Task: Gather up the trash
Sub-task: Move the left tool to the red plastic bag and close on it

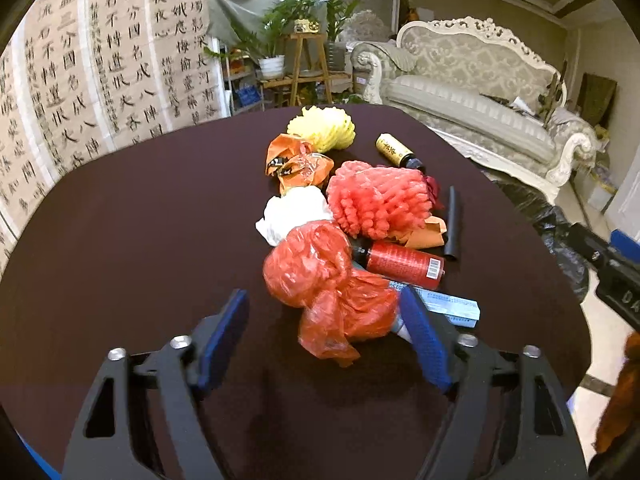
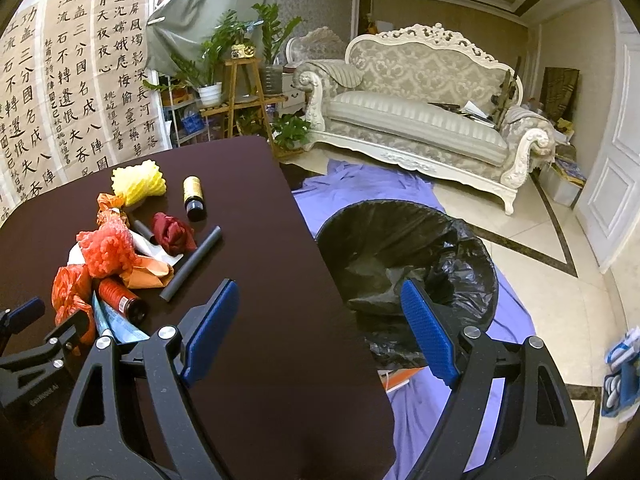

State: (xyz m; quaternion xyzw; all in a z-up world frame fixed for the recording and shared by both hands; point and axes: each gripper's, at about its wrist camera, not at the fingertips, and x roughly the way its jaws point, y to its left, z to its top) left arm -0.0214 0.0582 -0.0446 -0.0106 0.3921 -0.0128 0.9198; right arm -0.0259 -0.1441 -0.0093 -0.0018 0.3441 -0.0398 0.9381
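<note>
Bin [image 2: 408, 240]: I see it on the floor just off the bench's right edge, lined with a black bag [image 2: 460, 276]; I can make out only crumpled liner inside, nothing else; it stands on a purple sheet [image 2: 360, 188].
Bench [image 1: 140, 240]: dark brown top; the trash lies on it in one heap, none of it in the bin.
Trash heap: red plastic bag [image 1: 324, 288] nearest my left gripper; red bottle [image 1: 404, 262] lying on its side behind it; white crumpled paper [image 1: 296, 212]; red foam net [image 1: 380, 200]; orange wrapper [image 1: 298, 162]; yellow foam net [image 1: 324, 128] at the far end; gold bottle [image 1: 394, 150]; black tube [image 1: 454, 224] at the right of the heap.
Hard to make out: a pale printed box [image 1: 452, 306] is half covered by the red plastic bag and my right pad; the dark red wad [image 2: 174, 232] shows clearly only from the right wrist; I cannot read any label.
Left gripper [image 1: 326, 316]: pitched down at the bench, jaws apart with the red plastic bag between them; I cannot tell whether the pads touch it.
Right gripper [image 2: 320, 312]: angled down, straddling the bench edge with the bin beyond; jaws wide apart, holding nothing.
</note>
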